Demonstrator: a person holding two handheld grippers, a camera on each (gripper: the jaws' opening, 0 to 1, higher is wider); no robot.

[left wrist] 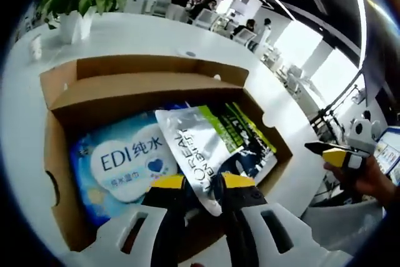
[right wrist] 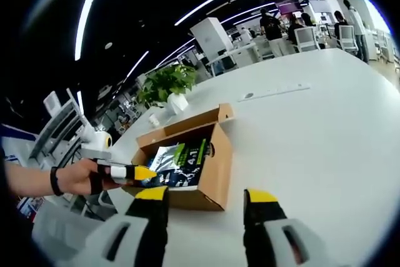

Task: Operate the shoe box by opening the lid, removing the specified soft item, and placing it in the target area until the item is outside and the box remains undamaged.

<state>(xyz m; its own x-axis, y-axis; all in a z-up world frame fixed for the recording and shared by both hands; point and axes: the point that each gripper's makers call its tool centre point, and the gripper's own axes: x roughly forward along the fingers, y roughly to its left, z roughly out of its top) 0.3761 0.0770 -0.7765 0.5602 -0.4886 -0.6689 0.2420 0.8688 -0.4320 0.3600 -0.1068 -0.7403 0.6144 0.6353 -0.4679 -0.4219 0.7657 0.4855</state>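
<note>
Pouch (left wrist: 203, 148): we are pinching its corner in left gripper (left wrist: 203, 186); lifting straight clears box (left wrist: 59, 154). Right gripper (right wrist: 206, 201) is gaping, unloaded.

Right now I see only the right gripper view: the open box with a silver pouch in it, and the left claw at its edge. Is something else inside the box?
Observer: Yes. In the left gripper view a blue pack printed EDI lies beside the silver pouch, partly under it.
Operator: Where on the pouch is the left claw?
Observer: The pouch's corner nearest the left claw sits between its jaws. I cannot tell whether they pinch it.
Operator: The print on the pouch is too small for me. What does it say?
Observer: It reads L'OREAL, next to a green band.
</note>
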